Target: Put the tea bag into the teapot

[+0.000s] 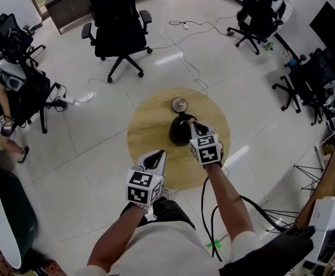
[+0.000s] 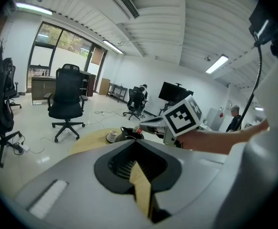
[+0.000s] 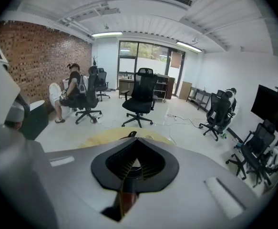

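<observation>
The right gripper [image 1: 191,123] is the nearer one. Its tips sit just over the teapot [image 1: 178,134] on the round table [image 1: 150,128], jaws closed on a small pale scrap that looks to be the tea bag [image 3: 132,163]. The pot's mouth seems to lie right below, so a short drop should do. The left gripper [image 1: 155,157] hangs at the table's near edge, jaws together, empty. A round piece [image 1: 180,103] — perhaps the lid — lies just beyond the pot, out of the way.
</observation>
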`<move>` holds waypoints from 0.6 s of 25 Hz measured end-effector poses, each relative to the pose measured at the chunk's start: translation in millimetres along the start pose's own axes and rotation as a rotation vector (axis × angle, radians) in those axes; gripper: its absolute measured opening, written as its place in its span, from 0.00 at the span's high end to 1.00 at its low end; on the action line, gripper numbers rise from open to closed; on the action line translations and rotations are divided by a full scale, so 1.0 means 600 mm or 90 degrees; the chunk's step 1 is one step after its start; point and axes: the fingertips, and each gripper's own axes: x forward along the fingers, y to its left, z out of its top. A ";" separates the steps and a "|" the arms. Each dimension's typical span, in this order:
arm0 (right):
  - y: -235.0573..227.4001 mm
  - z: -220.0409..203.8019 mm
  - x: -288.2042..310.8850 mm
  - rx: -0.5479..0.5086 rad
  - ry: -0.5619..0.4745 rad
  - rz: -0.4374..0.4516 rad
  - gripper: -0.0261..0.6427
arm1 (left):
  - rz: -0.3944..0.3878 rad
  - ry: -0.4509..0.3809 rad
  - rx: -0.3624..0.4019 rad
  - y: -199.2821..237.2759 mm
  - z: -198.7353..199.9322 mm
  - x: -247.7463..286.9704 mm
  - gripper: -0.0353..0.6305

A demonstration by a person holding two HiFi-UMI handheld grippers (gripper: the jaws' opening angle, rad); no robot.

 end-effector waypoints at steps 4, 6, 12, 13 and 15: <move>0.011 -0.015 0.024 -0.024 0.035 0.015 0.96 | 0.010 0.002 -0.010 0.011 -0.006 -0.004 0.93; 0.013 -0.025 0.036 -0.035 0.060 0.020 0.96 | 0.015 0.002 -0.015 0.017 -0.010 -0.006 0.93; 0.023 -0.037 0.057 -0.050 0.099 0.041 0.95 | 0.024 0.000 -0.026 0.025 -0.018 -0.016 0.93; 0.022 -0.040 0.060 -0.053 0.105 0.043 0.95 | 0.025 -0.001 -0.027 0.026 -0.018 -0.017 0.93; 0.024 -0.045 0.065 -0.054 0.116 0.046 0.95 | 0.027 -0.003 -0.031 0.028 -0.019 -0.020 0.93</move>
